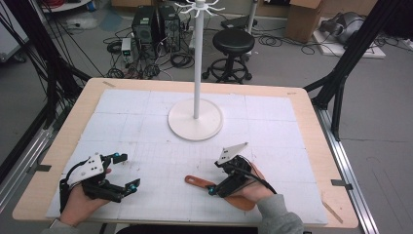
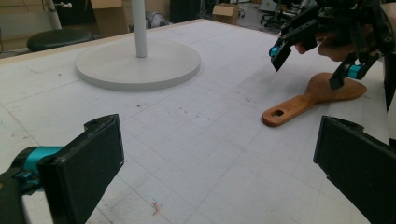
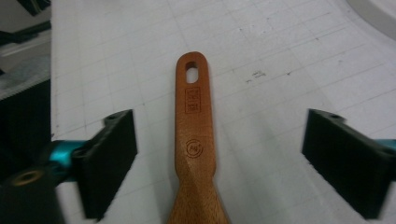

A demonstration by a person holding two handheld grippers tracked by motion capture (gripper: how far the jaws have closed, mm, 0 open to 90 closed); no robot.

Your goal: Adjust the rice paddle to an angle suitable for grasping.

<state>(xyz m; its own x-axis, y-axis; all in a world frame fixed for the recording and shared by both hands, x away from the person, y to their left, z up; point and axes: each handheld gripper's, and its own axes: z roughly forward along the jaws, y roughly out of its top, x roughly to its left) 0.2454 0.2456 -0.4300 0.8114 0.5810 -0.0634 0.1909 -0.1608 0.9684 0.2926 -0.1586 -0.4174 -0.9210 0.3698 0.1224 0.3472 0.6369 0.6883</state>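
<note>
Currently: wooden spatula flat on table, handle between right gripper jaws, apart, untouched, lined up for pickup. Left gripper idle, jaws apart, nothing held.

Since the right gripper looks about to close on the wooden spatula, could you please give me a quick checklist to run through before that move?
1. Right gripper jaws open wide: ok.
2. Wooden spatula handle lies between the jaws, roughly centred: ok.
3. Pads clear of the handle on both sides: ok.
4. Spatula lies flat on the table, hanging hole pointing away from the gripper: ok.
5. Left gripper open and apart from the spatula: ok.
6. Jaws low enough to catch the handle: cannot tell.
7. White rack stand clear of the work: ok.
</note>
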